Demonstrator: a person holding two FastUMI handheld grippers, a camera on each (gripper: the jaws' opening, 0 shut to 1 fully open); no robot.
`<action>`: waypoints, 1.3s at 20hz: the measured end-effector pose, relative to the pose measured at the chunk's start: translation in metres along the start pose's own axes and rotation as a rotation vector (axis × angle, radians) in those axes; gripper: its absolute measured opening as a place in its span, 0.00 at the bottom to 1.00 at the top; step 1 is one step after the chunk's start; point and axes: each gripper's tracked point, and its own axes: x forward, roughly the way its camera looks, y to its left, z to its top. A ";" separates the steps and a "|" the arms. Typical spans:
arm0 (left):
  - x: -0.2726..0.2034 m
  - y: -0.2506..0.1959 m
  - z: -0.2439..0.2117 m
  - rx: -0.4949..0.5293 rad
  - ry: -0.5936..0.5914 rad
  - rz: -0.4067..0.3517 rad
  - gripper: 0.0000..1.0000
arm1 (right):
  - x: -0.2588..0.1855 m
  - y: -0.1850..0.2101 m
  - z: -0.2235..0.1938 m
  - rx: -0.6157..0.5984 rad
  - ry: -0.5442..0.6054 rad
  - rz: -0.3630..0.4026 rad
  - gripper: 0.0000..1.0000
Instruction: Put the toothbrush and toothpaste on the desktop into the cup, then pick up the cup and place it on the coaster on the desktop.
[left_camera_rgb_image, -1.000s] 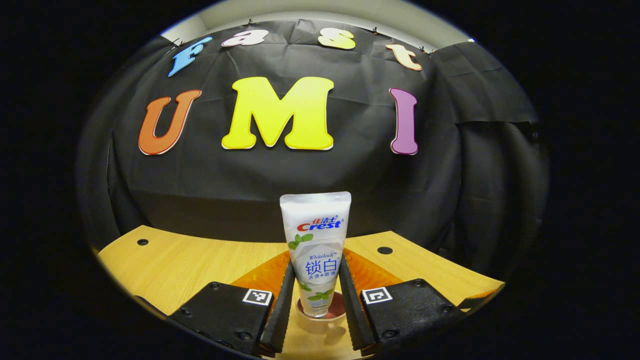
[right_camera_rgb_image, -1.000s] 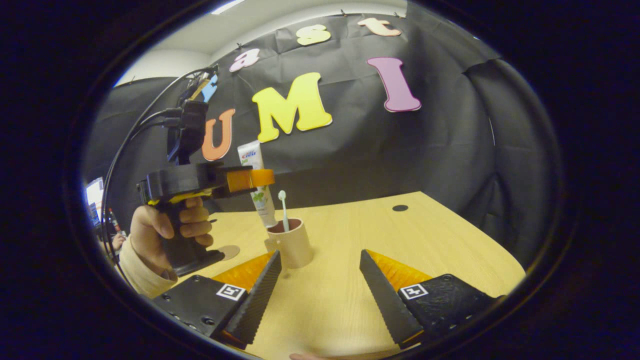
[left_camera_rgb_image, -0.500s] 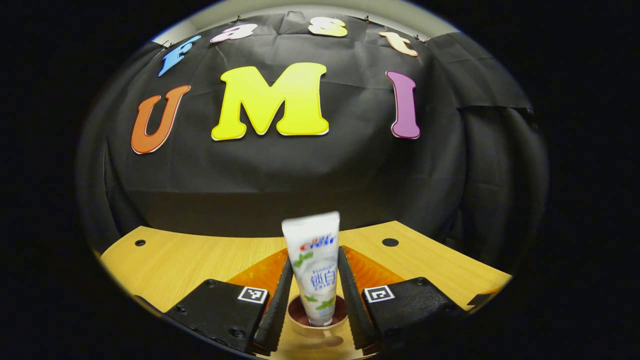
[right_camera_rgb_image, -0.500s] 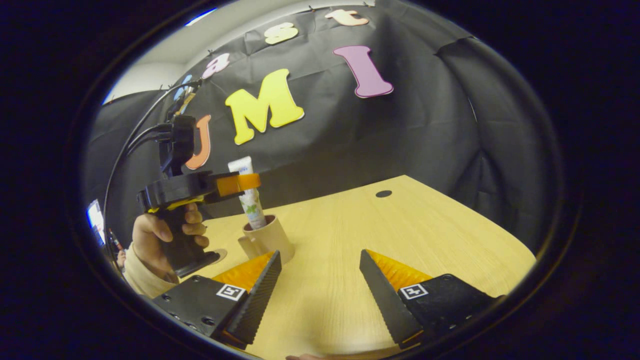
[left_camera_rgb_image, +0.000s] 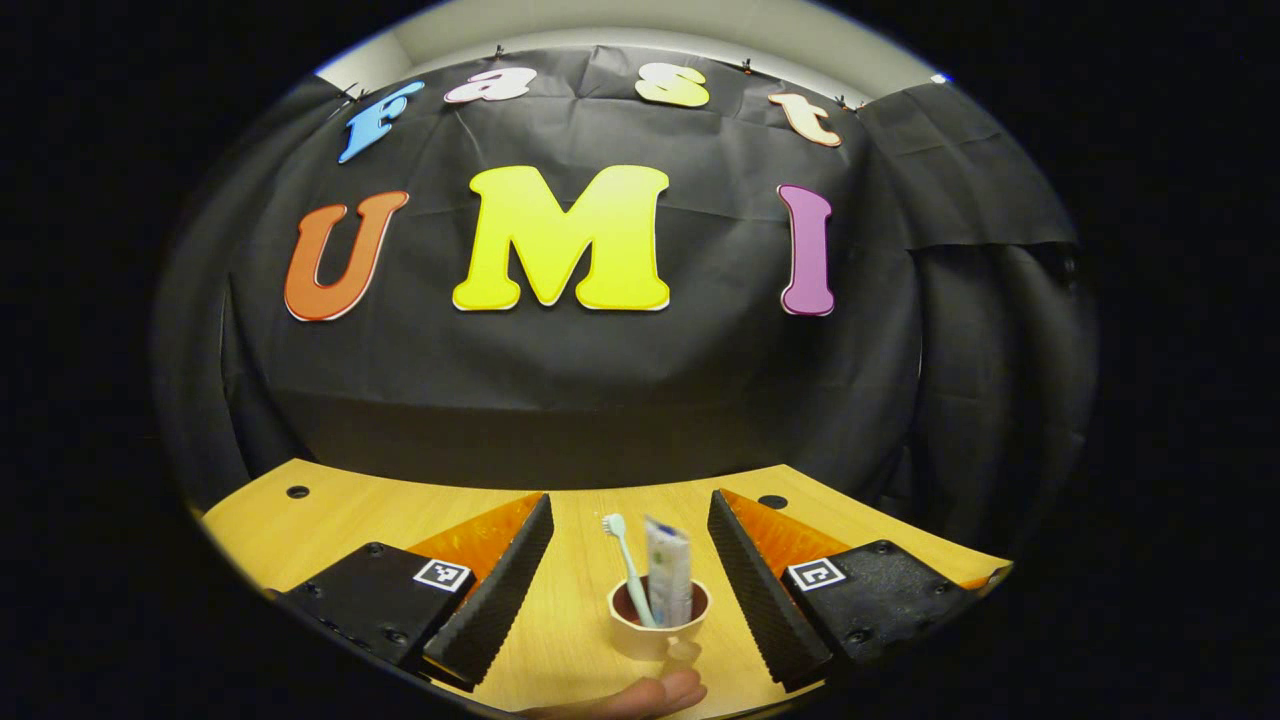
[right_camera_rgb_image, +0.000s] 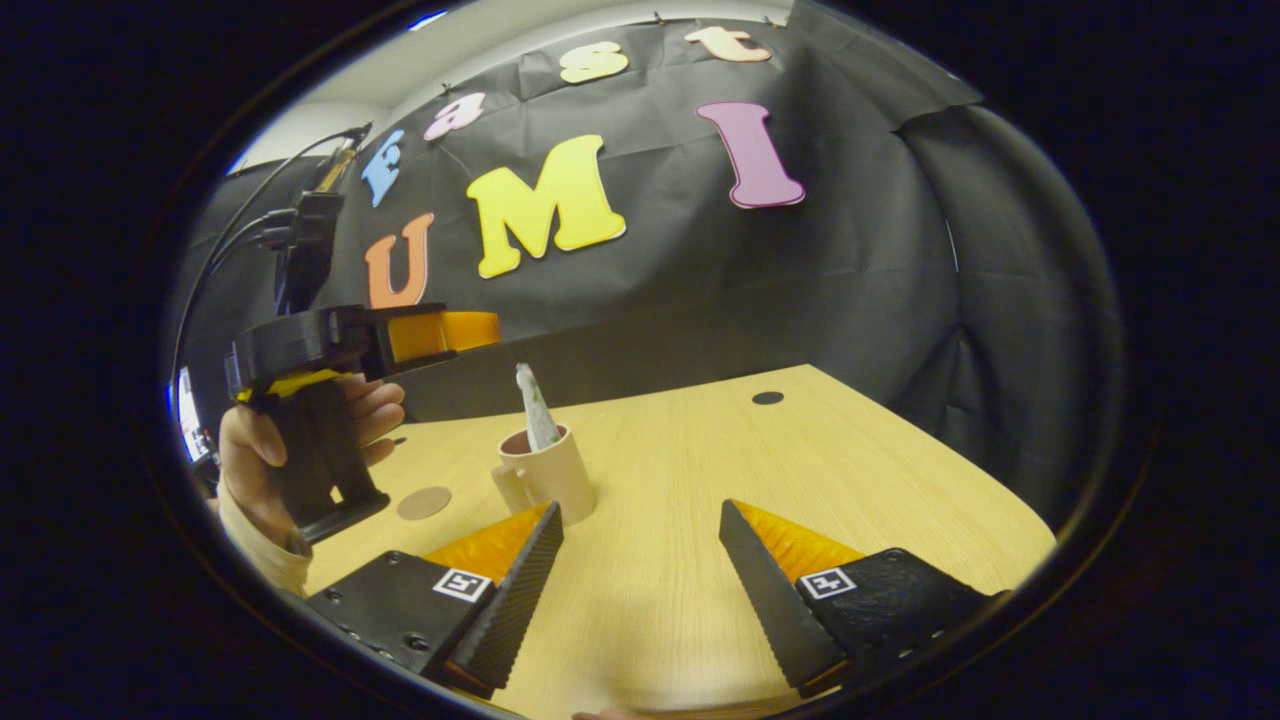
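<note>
A beige cup (left_camera_rgb_image: 655, 622) with a handle stands on the wooden desktop (left_camera_rgb_image: 330, 520), holding a white toothbrush (left_camera_rgb_image: 626, 560) and a white toothpaste tube (left_camera_rgb_image: 668, 572) upright. My left gripper (left_camera_rgb_image: 628, 500) is open above the cup, touching nothing. In the right gripper view the cup (right_camera_rgb_image: 547, 476) stands left of centre with the tube (right_camera_rgb_image: 536, 405) sticking out, and the left gripper (right_camera_rgb_image: 480, 330), held by a hand (right_camera_rgb_image: 260, 450), hovers above and left of it. A round brown coaster (right_camera_rgb_image: 424, 502) lies left of the cup. My right gripper (right_camera_rgb_image: 640, 520) is open and empty over the desktop (right_camera_rgb_image: 800, 470).
Small round holes mark the desktop near its far edge (left_camera_rgb_image: 772, 501) (left_camera_rgb_image: 297, 492) (right_camera_rgb_image: 768, 397). The black cloth wall closes the back and right. A fingertip (left_camera_rgb_image: 650, 693) shows at the bottom edge of the left gripper view. Cables run up from the left gripper.
My left gripper has opened and let go of the toothpaste, which dropped into the cup beside the toothbrush. The left gripper rose and drew back slightly. The right gripper stayed open.
</note>
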 end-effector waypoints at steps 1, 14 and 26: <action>-0.011 0.006 -0.002 0.014 -0.005 -0.001 0.99 | 0.000 0.010 0.005 -0.025 0.005 0.011 0.96; -0.129 0.058 -0.044 0.063 0.004 0.082 0.99 | 0.024 0.070 0.065 -0.170 -0.024 0.019 0.96; -0.184 0.109 -0.084 0.022 0.020 0.138 0.99 | 0.121 0.115 -0.018 -0.175 0.568 -0.011 0.90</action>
